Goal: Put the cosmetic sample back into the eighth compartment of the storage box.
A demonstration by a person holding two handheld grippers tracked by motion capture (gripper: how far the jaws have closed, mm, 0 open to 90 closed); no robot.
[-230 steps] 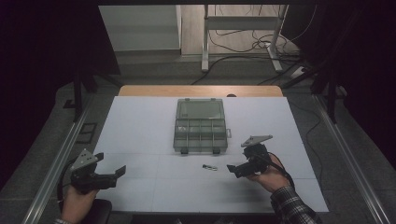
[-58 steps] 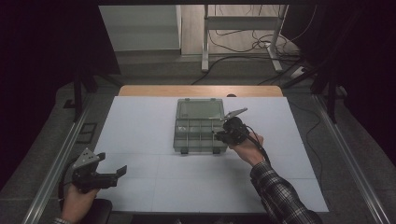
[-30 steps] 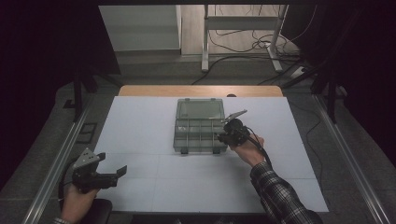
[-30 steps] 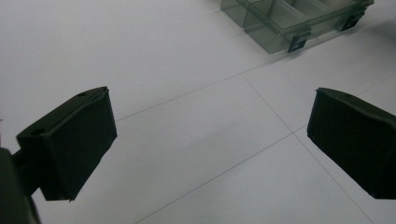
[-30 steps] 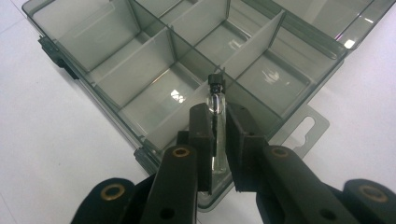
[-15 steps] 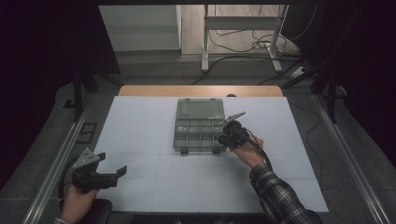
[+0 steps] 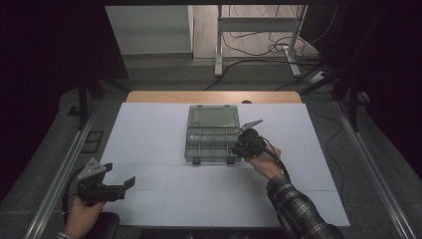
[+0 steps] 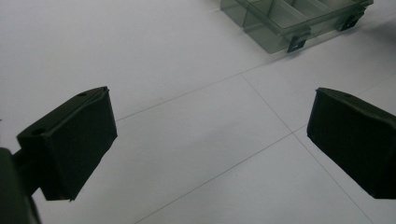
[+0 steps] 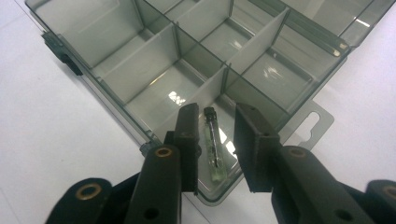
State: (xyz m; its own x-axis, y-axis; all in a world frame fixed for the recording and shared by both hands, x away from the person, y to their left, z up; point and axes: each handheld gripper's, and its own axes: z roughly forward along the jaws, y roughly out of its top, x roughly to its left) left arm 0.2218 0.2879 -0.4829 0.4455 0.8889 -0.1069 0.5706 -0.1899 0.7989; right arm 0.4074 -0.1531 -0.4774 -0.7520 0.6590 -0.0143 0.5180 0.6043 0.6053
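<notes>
- Since several seconds back, the small screw-like pin (image 9: 212, 142) no longer lies on the white table (image 7: 149, 134): it now rests inside the near right corner compartment of the clear organiser box (image 7: 214, 133), and my right gripper (image 9: 215, 135) has come from the table's near edge to that corner.
- Its jaws have just been opening; the pin lies between them, and the pads no longer press on it, so I read it as let go.
- What the next move turns on: the pin's long axis runs along the line of my jaws, pointing away from the tool, dark head at the far end, with a gap on either side. I judge a straight lift should clear it without nudging.
- My right hand is at the box; my left gripper (image 7: 110, 183) sits well apart at the near left corner of the table, jaws wide open with nothing between them.
- From the right gripper view I can see the pin and the dividers around it; from the high view my hand (image 7: 261, 157) covers that corner. The left gripper view gives the box's front latches (image 8: 297, 43) far off.
</notes>
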